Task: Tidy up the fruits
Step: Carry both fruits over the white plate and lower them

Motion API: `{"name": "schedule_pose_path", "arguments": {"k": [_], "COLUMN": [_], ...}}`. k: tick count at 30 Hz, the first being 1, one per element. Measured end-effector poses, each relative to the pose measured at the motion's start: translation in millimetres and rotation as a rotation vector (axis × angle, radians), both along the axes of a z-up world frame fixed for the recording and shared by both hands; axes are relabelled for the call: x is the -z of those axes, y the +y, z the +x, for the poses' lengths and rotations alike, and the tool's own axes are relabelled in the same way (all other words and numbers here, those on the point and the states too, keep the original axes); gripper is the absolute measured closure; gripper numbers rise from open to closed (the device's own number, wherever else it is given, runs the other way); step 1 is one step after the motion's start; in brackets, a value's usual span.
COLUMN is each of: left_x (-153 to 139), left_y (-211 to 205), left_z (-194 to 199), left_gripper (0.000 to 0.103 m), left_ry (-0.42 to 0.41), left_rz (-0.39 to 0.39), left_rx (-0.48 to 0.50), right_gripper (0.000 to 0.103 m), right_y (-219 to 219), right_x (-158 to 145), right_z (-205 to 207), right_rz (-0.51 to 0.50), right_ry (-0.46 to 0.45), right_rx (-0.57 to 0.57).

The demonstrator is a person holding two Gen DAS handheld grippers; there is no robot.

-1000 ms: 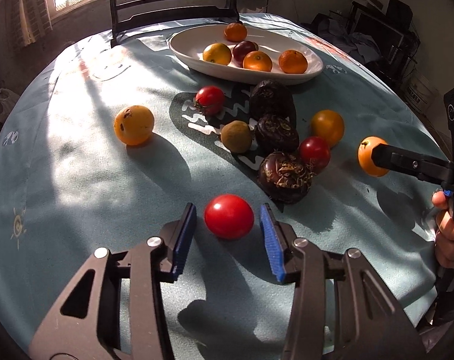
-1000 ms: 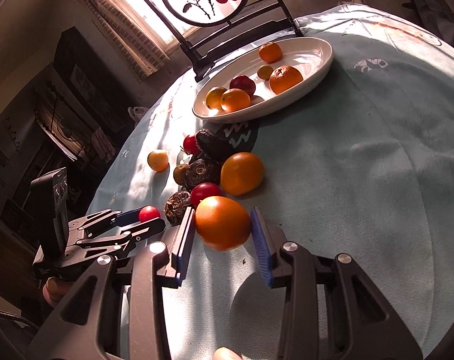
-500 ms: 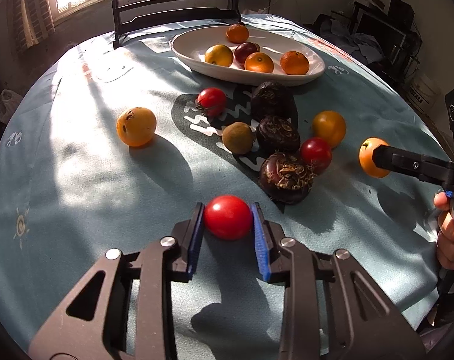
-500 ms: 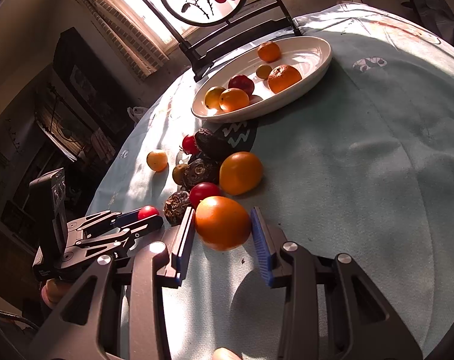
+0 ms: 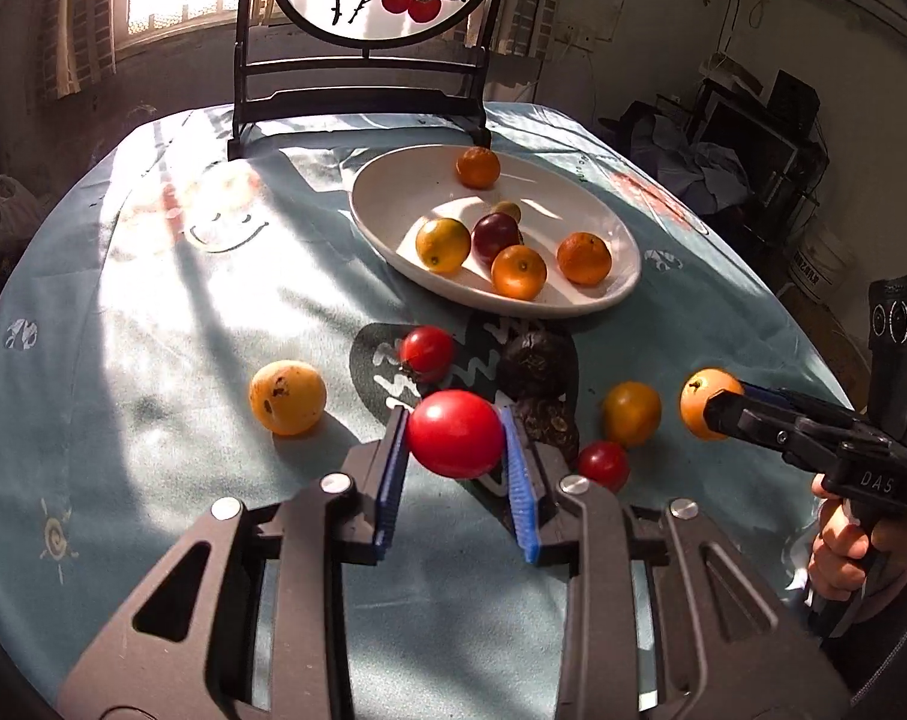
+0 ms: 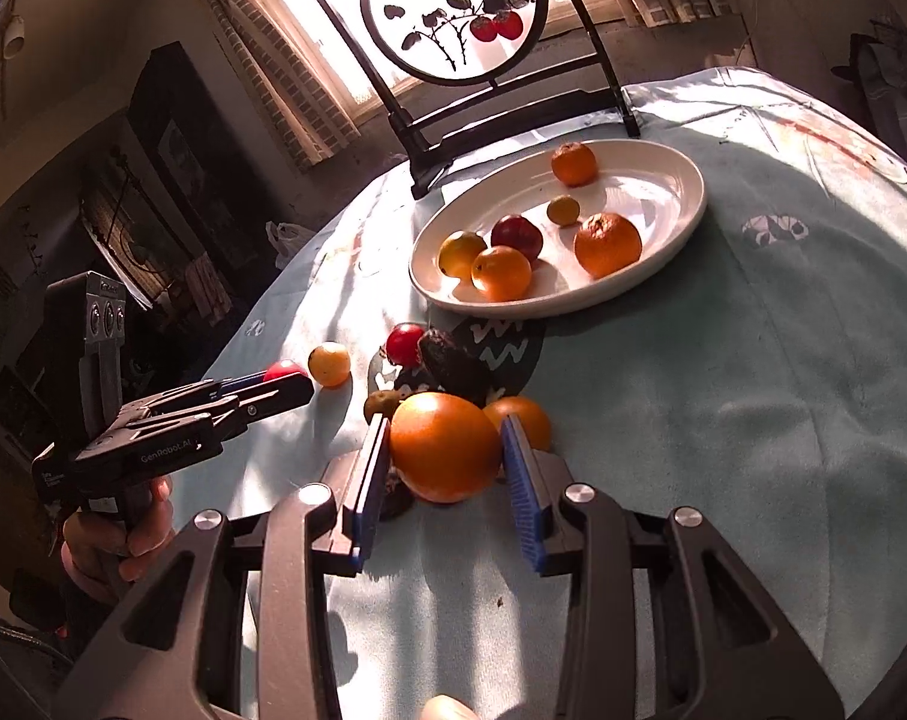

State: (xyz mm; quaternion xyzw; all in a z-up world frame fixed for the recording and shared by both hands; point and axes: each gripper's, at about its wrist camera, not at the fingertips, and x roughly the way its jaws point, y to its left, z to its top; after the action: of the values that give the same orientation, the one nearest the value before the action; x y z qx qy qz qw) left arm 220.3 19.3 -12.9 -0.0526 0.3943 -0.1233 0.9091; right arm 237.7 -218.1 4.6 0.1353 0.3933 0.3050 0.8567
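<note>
Left wrist view, left gripper [image 5: 455, 433] clamping glossy red tomato [image 5: 455, 441], right gripper [image 6: 446, 447] clamping smooth orange [image 6: 444, 454]

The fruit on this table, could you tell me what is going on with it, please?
A person is sorting fruit with a handheld gripper in each hand. The left gripper is shut on a red tomato, and the right gripper is shut on an orange. The white oval plate on the light blue tablecloth already holds six fruits. Several more, including a yellow fruit and dark wrinkled fruit, lie loose before it.
</note>
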Motion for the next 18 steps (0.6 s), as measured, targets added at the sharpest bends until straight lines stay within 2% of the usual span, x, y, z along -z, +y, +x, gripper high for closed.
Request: {"name": "schedule_pose_path", "arguments": {"k": [2,7,12,18], "left_x": [-10.2,-26.2,-22.7,-2.6], "left_y": [-2.0,-17.4,-26.0,-30.2], "left_z": [20.3,78.6,132.1,185.2], "left_gripper": [0.072,0.072,0.072,0.072], "left_ry": [-0.014,-0.028,0.003,0.064], "left_rz": [-0.031,-0.014,0.016,0.077], "left_rx": [-0.007,-0.021,-0.030,-0.072], "right_gripper": [0.065,0.065,0.065,0.065], "right_y": [-1.3,-2.8,-7.2,-7.4], "right_x": [-10.7,-17.1,0.7,15.3], "right_z": [20.4,79.8,120.1,134.9], "right_rz": [0.000,-0.033,-0.056,-0.079], "right_ry": [-0.050,-0.128,-0.100,-0.081], "right_rx": [0.052,0.178,0.230,0.234]}}
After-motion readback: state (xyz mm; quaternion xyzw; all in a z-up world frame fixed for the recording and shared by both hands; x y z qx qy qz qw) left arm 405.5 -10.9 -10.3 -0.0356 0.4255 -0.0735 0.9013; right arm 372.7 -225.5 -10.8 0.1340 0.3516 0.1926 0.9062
